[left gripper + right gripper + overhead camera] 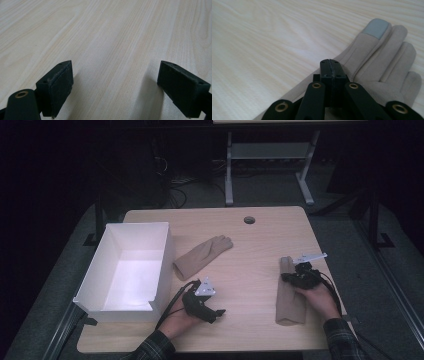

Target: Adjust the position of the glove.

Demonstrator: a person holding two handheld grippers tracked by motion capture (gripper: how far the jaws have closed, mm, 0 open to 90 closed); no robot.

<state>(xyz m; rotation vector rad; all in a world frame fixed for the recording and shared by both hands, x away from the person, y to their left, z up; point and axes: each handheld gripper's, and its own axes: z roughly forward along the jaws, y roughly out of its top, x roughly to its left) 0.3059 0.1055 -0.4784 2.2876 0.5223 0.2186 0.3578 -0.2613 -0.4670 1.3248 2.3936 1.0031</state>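
Note:
Two beige gloves lie flat on the wooden table (260, 240). One glove (202, 252) rests beside the white box (164, 251). The other glove (290, 302) lies lengthwise at the right, under my right gripper (290, 274). In the right gripper view that gripper (329, 63) is shut, jaws pressed together low over the glove's (374, 60) palm, with no fabric seen between them; one glove finger carries a grey tip patch (376, 28). My left gripper (214, 312) hovers near the front edge, right of the box. Its jaws stand wide open (115, 82) over bare wood.
The open white box stands at the table's left side, empty inside. A round cable hole (249, 220) sits near the far edge. Beyond the table stand a white desk frame (270, 155) and dark floor cables.

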